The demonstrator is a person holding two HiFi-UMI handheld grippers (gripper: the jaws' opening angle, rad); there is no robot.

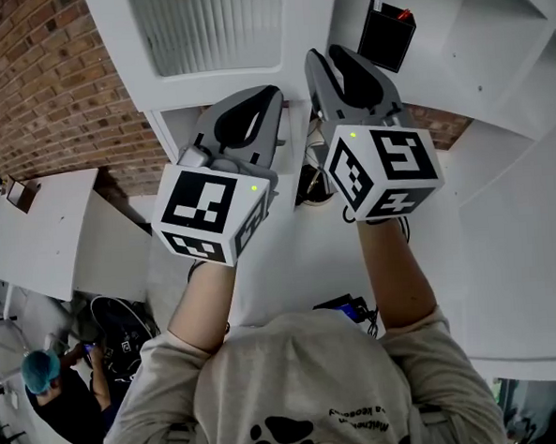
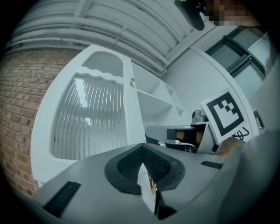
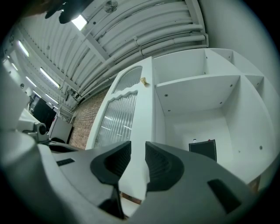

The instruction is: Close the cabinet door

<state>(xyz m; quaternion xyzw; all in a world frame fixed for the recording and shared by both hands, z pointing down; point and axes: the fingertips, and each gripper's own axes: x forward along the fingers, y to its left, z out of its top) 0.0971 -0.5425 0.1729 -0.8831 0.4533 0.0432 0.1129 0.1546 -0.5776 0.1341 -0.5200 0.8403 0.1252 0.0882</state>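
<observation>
Door edge prob. between 2 jaws, R gripper

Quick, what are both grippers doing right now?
Left gripper: closed, holding nothing.
Right gripper: open; the cabinet door edge shows between its jaws.

No legible text, shirt print seemingly unreadable

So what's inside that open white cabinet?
One black flat case with a red bit on top, standing in the lower compartment; the upper compartment is bare. The right gripper covers the cabinet's bottom front.
</observation>
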